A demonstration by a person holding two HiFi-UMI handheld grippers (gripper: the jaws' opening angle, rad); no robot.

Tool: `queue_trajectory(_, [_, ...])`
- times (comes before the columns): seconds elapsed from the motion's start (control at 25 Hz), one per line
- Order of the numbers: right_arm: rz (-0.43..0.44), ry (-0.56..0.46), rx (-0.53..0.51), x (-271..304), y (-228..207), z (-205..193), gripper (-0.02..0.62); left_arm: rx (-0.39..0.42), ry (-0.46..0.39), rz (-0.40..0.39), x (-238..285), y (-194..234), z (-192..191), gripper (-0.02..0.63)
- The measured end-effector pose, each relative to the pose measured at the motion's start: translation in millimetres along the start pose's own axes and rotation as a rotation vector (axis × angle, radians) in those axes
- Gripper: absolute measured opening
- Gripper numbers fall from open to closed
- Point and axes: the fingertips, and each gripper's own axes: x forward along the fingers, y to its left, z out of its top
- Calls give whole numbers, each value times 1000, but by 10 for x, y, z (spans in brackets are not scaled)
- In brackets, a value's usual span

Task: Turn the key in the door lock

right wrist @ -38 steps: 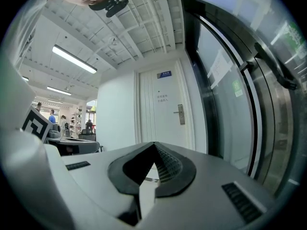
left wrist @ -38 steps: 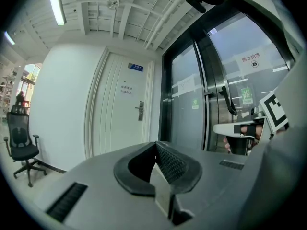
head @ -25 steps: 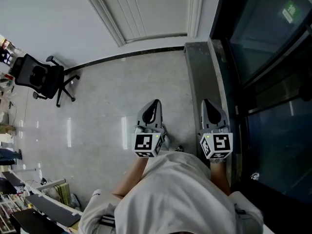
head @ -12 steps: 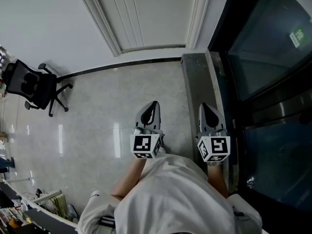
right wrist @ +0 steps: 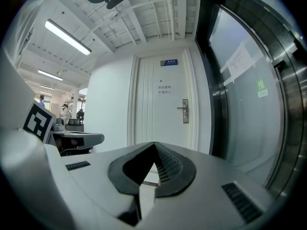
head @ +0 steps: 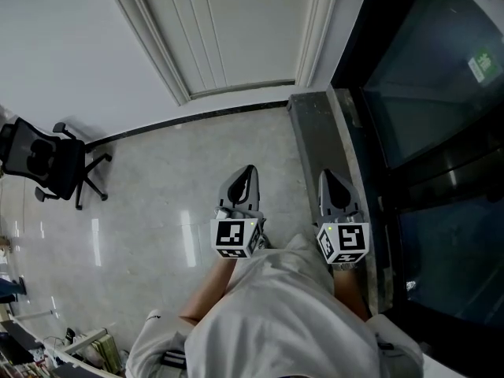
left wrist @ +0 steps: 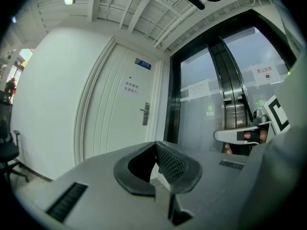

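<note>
- While I am looking down in the head view, I am holding my left gripper (head: 249, 173) and my right gripper (head: 327, 178) side by side in front of me. Both are pointing towards the white door (head: 228, 38), which is standing well apart from them across the pale floor (head: 157, 179). An office chair (head: 43, 160) is sitting off to the left, and a dark glass wall (head: 425, 93) is running along my right.
- Looking through the left gripper view, I am seeing that gripper's jaws pressed together with nothing between them. The lock plate (left wrist: 146, 114) with its lever handle is showing far ahead, near the door's right edge.
- Looking through the right gripper view, I am seeing those jaws pressed together and empty too, aiming roughly at the same lock plate. I cannot tell whether a key is sitting in it, as it is too small to make out.
- Judging from all this, I am placing the task at the approach stage. Nothing is done yet: reaching the door, gripping the key and turning it are all left.
</note>
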Motion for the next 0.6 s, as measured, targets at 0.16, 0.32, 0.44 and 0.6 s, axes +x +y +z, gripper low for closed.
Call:
queue_trajectory(0.16, [-6, -2, -16, 181, -37, 34, 2, 1, 9, -13, 147, 67, -22, 9])
queue_trajectory(0.32, [-12, 16, 0, 304, -64, -35, 2, -3, 27, -15, 267, 139, -75, 9])
queue_trajectory(0.44, [-20, 21, 25, 435, -133, -30, 2, 6, 22, -12, 367, 197, -26, 9])
queue_trajectory(0.6, [-29, 2, 51, 690, -301, 12, 2, 21, 18, 9, 594, 311, 8, 9])
